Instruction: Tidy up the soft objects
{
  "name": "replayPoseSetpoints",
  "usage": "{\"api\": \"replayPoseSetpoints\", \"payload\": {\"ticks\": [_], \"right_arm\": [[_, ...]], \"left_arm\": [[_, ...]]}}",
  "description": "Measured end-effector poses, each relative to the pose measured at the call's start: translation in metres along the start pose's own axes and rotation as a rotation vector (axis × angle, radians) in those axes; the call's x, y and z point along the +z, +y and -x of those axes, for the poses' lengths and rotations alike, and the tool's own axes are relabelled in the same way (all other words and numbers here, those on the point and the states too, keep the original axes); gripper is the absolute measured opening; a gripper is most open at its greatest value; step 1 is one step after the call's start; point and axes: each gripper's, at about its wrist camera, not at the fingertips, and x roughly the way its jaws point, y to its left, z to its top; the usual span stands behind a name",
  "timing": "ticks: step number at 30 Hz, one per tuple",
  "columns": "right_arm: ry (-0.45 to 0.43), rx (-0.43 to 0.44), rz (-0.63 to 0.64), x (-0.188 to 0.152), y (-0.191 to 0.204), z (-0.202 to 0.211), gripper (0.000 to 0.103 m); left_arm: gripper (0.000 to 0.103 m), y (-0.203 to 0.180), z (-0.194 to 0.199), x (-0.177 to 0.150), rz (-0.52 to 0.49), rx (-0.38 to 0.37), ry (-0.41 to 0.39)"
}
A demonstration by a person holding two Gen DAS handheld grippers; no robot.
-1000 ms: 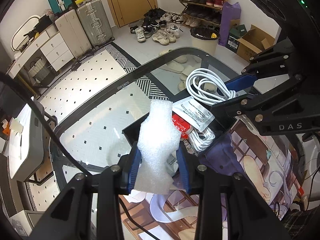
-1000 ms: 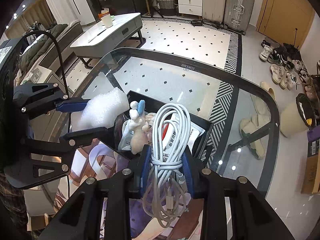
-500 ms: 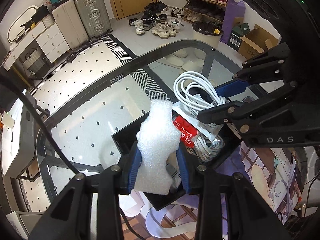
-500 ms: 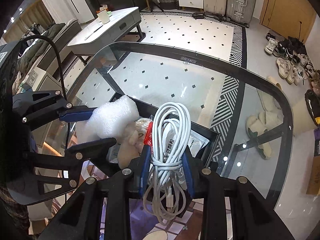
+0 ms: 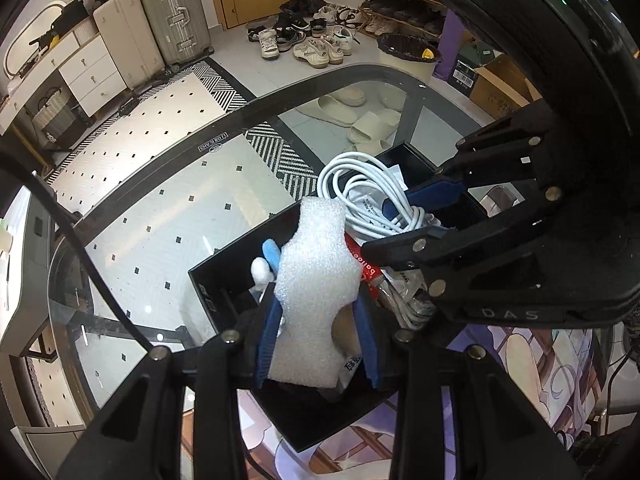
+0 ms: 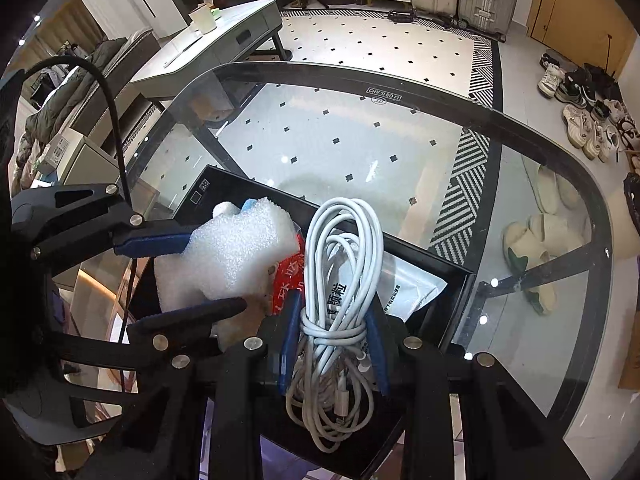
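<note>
Holding both loads over the black tray [image 5: 208,300], I have the foam [image 5: 316,284] clamped between the blue pads of my left gripper [image 5: 316,344] and the coiled white cable [image 6: 340,280] pinched at its wrapped waist by my right gripper [image 6: 334,344]. Foam stands upright above the tray's near-left part; its waist is squeezed in where the pads bite, which tells me it gives easily and needs only light pressure. Cable hangs over the tray's right part, its loops fanning out above the jaws and its plug ends dangling below; gripping the wrap keeps the coil from unravelling. Inside the tray, under and between the two loads, I can make out a red packet [image 6: 288,280], a clear printed pouch [image 6: 412,288] toward the tray's right wall, and a small plush [image 5: 266,258] with blue and white tips near the tray's far-left wall. Whether either load already touches what lies in the tray I cannot tell. Tray sits on a glass table [image 6: 360,140], near the table's close edge, partly over a printed mat [image 5: 520,360]. My guess is that both pieces are meant to go into the tray together, so the grippers come in side by side, close but apart, each over its own half to avoid knocking one another.
</note>
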Motion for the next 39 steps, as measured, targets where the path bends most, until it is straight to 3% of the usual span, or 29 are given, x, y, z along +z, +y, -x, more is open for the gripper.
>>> {"api": "replayPoseSetpoints", "payload": {"ticks": [4,8,10,16,23,25,26,30,33,39], "right_arm": [[0.001,0.007,-0.012,-0.001,-0.002,0.000,0.032],[-0.026,0.003,-0.018,-0.002,-0.002,0.013,0.053],[-0.036,-0.004,-0.019,-0.003,-0.002,0.019,0.054],[-0.068,-0.013,-0.030,-0.008,-0.004,0.040,0.056],[-0.115,-0.020,-0.052,-0.022,-0.010,0.067,0.082],[-0.131,-0.026,-0.055,-0.026,-0.010,0.075,0.086],[-0.137,-0.026,-0.059,-0.029,-0.009,0.079,0.087],[-0.163,-0.025,-0.070,-0.039,-0.007,0.092,0.093],[-0.190,-0.024,-0.075,-0.049,-0.004,0.100,0.100],[-0.234,-0.033,-0.085,-0.067,0.002,0.109,0.102]], "left_arm": [[0.035,0.000,0.003,0.001,0.003,-0.002,0.002],[0.038,-0.004,0.005,0.001,0.006,-0.011,0.009],[0.050,-0.006,0.009,0.001,-0.001,-0.005,-0.002],[0.058,-0.011,0.025,0.001,-0.011,-0.018,-0.012],[0.064,-0.014,0.046,-0.003,-0.006,-0.003,-0.043],[0.081,-0.017,0.052,-0.005,-0.010,0.020,-0.051],[0.084,-0.017,0.055,-0.007,-0.011,0.031,-0.060],[0.086,-0.020,0.067,-0.013,-0.003,0.034,-0.086],[0.096,-0.021,0.076,-0.019,0.005,0.044,-0.109],[0.103,-0.028,0.092,-0.033,0.016,0.076,-0.167]]}}
